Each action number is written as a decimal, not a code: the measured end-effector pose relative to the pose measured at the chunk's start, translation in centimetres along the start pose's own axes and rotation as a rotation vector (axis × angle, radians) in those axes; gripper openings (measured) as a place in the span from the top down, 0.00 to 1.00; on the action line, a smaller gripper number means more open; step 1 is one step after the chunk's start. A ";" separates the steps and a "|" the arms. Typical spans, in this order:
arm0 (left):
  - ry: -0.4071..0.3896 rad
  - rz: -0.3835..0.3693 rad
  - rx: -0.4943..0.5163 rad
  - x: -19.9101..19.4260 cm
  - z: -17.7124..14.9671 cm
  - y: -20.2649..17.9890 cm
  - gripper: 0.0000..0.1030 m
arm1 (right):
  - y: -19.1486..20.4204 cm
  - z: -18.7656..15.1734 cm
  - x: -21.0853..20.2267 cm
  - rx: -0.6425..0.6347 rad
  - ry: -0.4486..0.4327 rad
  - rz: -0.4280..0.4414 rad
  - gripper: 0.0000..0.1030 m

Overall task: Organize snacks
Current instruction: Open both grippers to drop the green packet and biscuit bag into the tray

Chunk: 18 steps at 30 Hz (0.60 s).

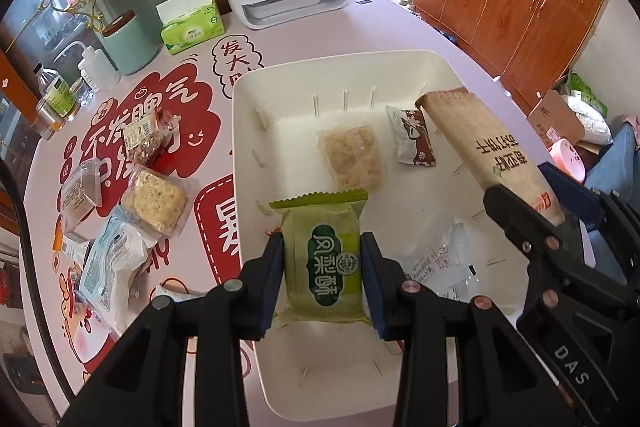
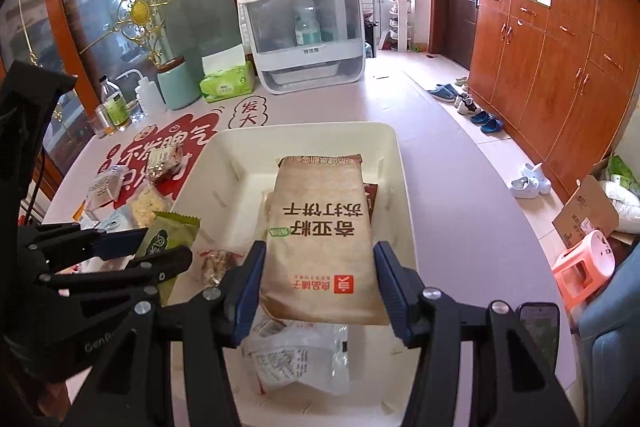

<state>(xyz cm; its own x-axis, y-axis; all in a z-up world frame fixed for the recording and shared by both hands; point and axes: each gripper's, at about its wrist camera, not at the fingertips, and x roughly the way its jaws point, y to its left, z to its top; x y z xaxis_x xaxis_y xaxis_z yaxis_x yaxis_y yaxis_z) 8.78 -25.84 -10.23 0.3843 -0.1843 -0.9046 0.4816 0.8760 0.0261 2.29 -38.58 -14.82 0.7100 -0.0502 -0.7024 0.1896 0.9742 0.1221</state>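
Nearest, the left gripper (image 1: 322, 267) is clamped on one green pastry packet (image 1: 325, 259) above the white bin's (image 1: 256, 211) near end, while the right gripper (image 2: 320, 283) grips one brown cracker bag (image 2: 320, 239) over the same bin. Inside lie three packets: one clear wrapper (image 1: 440, 267), one pale rice cake (image 1: 352, 155), one brown-and-white sachet (image 1: 412, 141). Farther left, five loose snacks (image 1: 154, 203) are counted on the table (image 1: 208, 227).
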 end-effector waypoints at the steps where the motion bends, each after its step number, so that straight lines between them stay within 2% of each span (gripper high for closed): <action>1: 0.000 0.003 0.002 0.1 0.1 -0.1 0.65 | -0.1 0.2 0.2 -0.003 -0.001 -0.006 0.47; 3: -0.005 0.007 0.008 0.1 0.3 -0.3 0.58 | -0.2 0.5 0.6 -0.008 -0.004 -0.011 0.47; 4: -0.008 0.014 0.010 0.0 0.3 -0.3 0.45 | -0.3 0.7 0.8 -0.011 -0.004 -0.016 0.47; 5: -0.016 0.040 0.008 0.0 0.4 -0.3 0.36 | -0.3 0.8 0.9 -0.014 0.002 -0.016 0.47; 6: -0.026 0.066 0.007 0.0 0.4 -0.2 0.32 | -0.5 0.9 1.2 -0.009 0.014 -0.014 0.47; 8: -0.036 0.084 -0.005 0.0 0.4 0.3 0.16 | -0.9 0.9 1.5 0.013 0.030 -0.001 0.47; 11: -0.035 0.073 -0.023 -0.1 0.2 0.9 0.15 | -1.4 0.5 2.0 0.043 0.057 0.014 0.47; 18: -0.028 0.098 -0.017 0.1 -0.9 1.3 0.14 | -0.7 -0.9 2.1 0.028 0.085 0.016 0.47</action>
<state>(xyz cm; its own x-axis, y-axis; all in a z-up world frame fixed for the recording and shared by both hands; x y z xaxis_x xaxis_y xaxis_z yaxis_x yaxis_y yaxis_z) 8.72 -24.29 -10.65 0.4508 -0.1100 -0.8858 0.4277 0.8977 0.1062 3.06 -39.21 -16.99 0.6533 -0.0142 -0.7570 0.1983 0.9681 0.1530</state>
